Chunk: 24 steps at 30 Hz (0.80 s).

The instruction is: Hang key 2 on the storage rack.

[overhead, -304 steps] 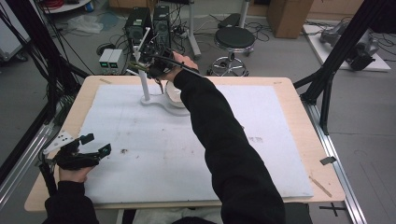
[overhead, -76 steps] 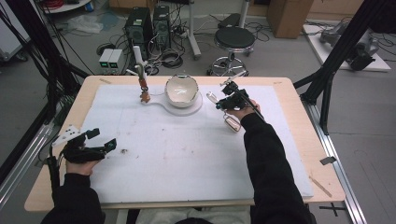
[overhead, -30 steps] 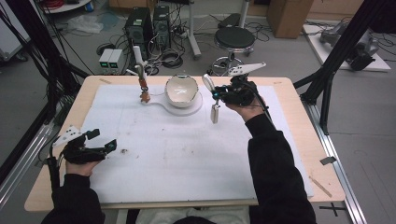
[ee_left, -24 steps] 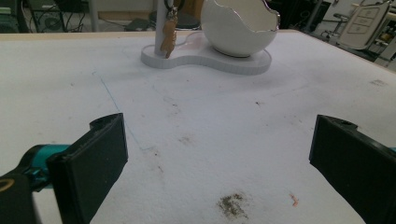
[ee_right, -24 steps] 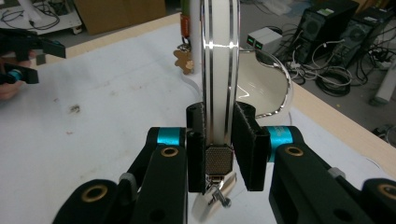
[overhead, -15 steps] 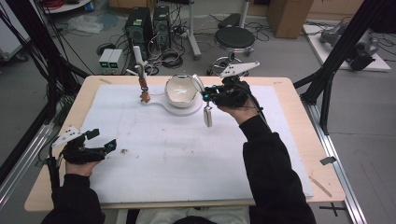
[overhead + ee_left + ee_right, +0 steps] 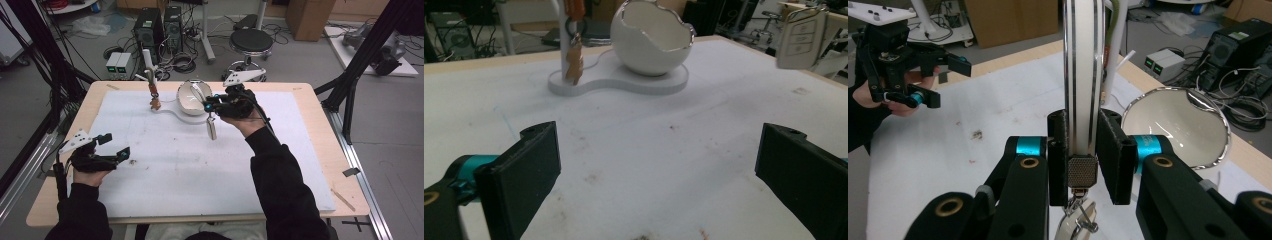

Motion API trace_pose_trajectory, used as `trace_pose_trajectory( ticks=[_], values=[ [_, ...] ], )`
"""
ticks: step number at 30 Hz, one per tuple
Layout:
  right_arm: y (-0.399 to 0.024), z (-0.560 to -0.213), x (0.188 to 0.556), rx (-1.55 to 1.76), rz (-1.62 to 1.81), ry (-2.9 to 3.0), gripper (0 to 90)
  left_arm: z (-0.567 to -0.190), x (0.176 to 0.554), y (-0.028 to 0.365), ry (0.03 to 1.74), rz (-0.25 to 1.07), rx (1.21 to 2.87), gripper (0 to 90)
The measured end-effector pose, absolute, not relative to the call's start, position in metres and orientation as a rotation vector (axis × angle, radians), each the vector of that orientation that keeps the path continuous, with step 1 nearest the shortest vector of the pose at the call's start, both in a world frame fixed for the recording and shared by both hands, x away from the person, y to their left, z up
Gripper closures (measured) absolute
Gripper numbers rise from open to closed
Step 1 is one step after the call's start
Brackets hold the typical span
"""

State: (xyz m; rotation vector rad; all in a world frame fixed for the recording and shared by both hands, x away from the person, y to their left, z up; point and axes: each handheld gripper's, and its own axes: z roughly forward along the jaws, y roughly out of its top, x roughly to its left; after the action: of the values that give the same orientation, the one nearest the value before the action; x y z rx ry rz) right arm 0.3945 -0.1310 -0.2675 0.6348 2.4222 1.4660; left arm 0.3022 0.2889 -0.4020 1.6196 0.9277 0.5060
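My right gripper (image 7: pixel 208 106) (image 7: pixel 1082 125) is shut on a white, silver-edged key fob (image 7: pixel 1081 65), held edge-on. It hovers just right of the white egg-shaped bowl (image 7: pixel 190 97) (image 7: pixel 1178 125). A pale tag (image 7: pixel 212 129) dangles from the fob's ring below the jaws. In the left gripper view a white button-faced piece of that key set (image 7: pixel 801 37) hangs at the upper right. My left gripper (image 7: pixel 115 144) (image 7: pixel 659 175) is open above the mat at the front left, with nothing between its jaws.
The bowl stands on a white base (image 7: pixel 624 82) with a post (image 7: pixel 148 62) from which a brown charm (image 7: pixel 155 103) (image 7: pixel 573 62) hangs. A white mat (image 7: pixel 165 170) covers the wooden table (image 7: pixel 345 200). Beyond the far edge stand a stool (image 7: pixel 252 40) and computer gear (image 7: pixel 157 25).
My right gripper has carried the key fob leftward, from right of the bowl to its rim, with the tag swinging below. My left gripper has stayed at the front left.
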Motion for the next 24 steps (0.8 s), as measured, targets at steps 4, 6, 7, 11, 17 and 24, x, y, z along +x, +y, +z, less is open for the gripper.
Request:
trace_pose_trajectory(
  ticks=[4,6,7,11,17,24],
  values=[
    [-0.126,-0.267,0.392,0.616,1.496,2.422,75.7,-0.391,0.305,0.280,0.900,0.491,1.621,4.8],
    [-0.123,-0.267,0.390,0.605,1.509,2.425,75.7,-0.387,0.306,0.276,0.884,0.479,1.628,4.8],
    [-0.121,-0.267,0.390,0.600,1.515,2.425,75.7,-0.385,0.306,0.274,0.881,0.471,1.628,4.8],
    [-0.115,-0.267,0.387,0.579,1.540,2.436,75.7,-0.378,0.307,0.267,0.858,0.437,1.631,4.8],
    [-0.106,-0.267,0.384,0.540,1.562,2.450,75.7,-0.361,0.310,0.256,0.816,0.404,1.597,4.8],
    [-0.102,-0.268,0.381,0.520,1.592,2.455,75.7,-0.340,0.315,0.240,0.763,0.398,1.598,4.8]
  ],
)
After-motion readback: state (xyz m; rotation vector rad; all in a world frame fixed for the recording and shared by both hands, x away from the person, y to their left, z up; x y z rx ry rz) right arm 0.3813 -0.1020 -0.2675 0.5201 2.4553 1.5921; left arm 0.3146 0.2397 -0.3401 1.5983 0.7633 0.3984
